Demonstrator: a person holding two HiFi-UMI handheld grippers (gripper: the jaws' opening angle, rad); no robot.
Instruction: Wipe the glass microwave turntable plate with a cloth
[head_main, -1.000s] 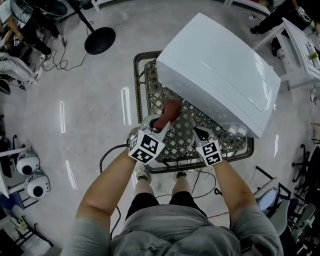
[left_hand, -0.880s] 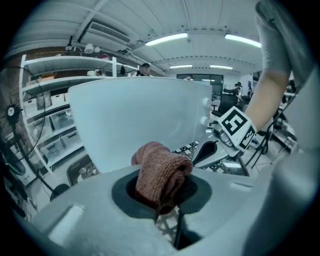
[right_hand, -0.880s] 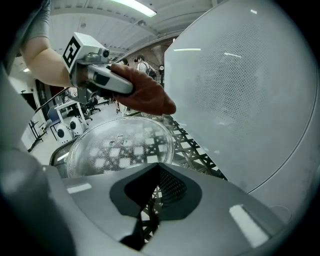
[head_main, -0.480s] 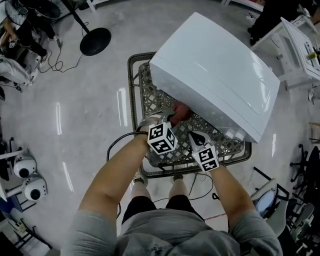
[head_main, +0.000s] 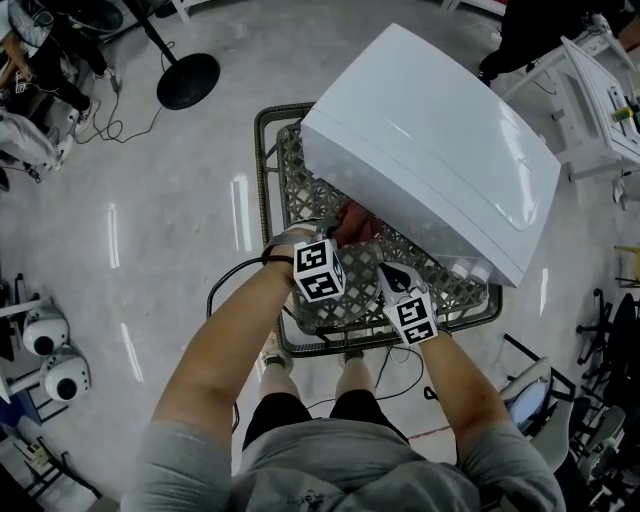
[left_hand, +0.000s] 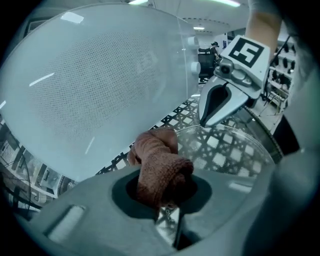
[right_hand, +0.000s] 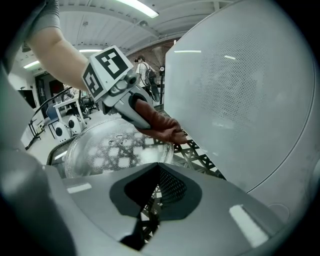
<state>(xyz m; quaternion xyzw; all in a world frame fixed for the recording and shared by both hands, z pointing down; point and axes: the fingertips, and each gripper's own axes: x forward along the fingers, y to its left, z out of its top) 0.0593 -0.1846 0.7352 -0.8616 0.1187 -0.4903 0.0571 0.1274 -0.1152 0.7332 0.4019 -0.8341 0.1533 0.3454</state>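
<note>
The clear glass turntable plate lies on the grey lattice table in front of the white microwave. My left gripper is shut on a bunched brown cloth, which rests on the plate's rim on the microwave side. My right gripper comes from the opposite side. Its closed tip sits at the plate's rim and looks shut on it. In the head view the plate is hard to make out.
The microwave's perforated side stands close beside both grippers. A black cable hangs off the table's near edge. A round black stand base sits on the glossy floor at the far left, with white cameras lower left.
My left gripper has carried the cloth rightward and closer to the microwave, onto the plate. The right gripper has barely shifted.
</note>
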